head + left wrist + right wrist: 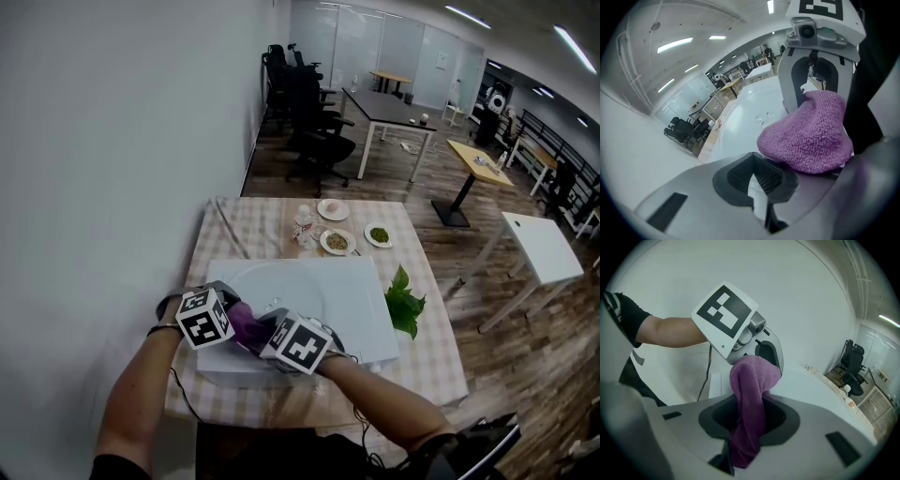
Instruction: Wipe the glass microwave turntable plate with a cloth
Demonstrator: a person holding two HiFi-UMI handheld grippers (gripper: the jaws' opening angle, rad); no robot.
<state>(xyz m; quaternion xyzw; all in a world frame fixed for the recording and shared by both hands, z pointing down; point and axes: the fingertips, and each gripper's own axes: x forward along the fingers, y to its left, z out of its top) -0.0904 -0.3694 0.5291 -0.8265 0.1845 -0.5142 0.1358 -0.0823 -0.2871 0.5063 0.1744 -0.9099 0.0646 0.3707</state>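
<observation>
Plate (281, 281) near rim behind cloth (246, 325); cloth end buried in right claw (747, 420); food in dishes (337, 241) indistinct.

Purple terry cloth (246, 326), bunched into a fold, is pinched in the right claw (749, 427) at the plate's near left edge; the clear round glass plate (286, 286) lies flat on a white box (370, 319) atop the checked tabletop (431, 366).
</observation>
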